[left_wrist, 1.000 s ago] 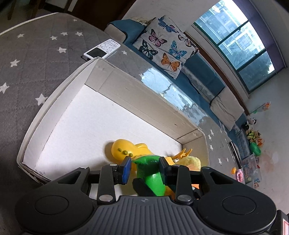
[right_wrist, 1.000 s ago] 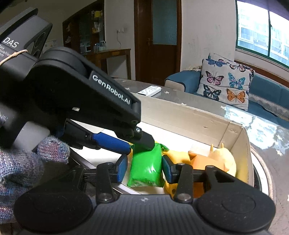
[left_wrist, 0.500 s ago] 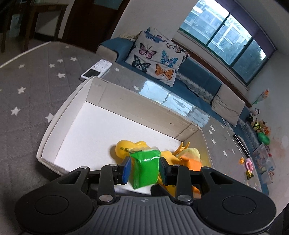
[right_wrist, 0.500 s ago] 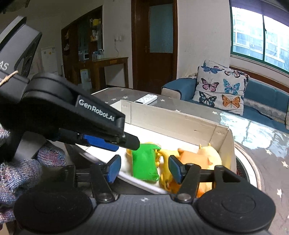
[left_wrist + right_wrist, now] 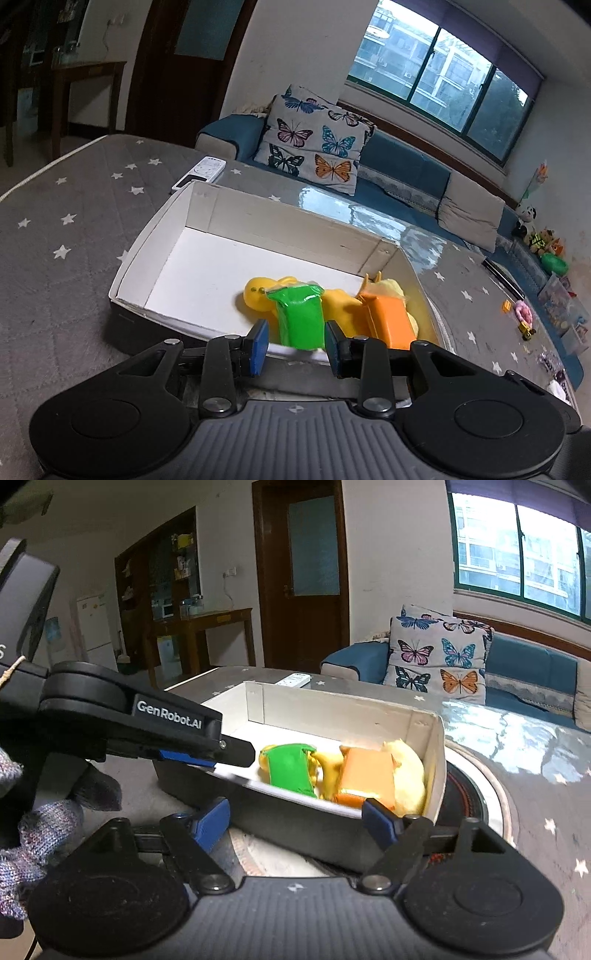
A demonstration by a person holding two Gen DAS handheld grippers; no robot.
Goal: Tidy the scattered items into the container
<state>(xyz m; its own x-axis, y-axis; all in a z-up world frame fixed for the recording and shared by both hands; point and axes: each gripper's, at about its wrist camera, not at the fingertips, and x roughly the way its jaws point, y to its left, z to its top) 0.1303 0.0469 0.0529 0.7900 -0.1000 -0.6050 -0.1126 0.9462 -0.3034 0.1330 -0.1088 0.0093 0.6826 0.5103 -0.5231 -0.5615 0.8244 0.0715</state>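
Note:
A white cardboard box (image 5: 207,206) (image 5: 432,738) stands on the grey star-patterned table. In its near right part lie a green packet (image 5: 301,317) (image 5: 290,768), a yellow toy (image 5: 258,293), an orange packet (image 5: 388,321) (image 5: 365,779) and a pale yellow plush (image 5: 406,764). My left gripper (image 5: 295,347) is open and empty, pulled back just outside the box's near wall; it also shows in the right wrist view (image 5: 236,751). My right gripper (image 5: 295,821) is open wide and empty, below the box's near wall.
A white remote (image 5: 199,173) (image 5: 293,680) lies on the table behind the box. A round dark ring (image 5: 476,797) sits under the box's right end. A blue sofa with a butterfly pillow (image 5: 314,147) is beyond. Small toys (image 5: 524,317) lie at far right.
My left gripper let go of the green packet, opened and drew back out of the box. My right gripper opened wider and pulled back too. The green packet now rests in the box.

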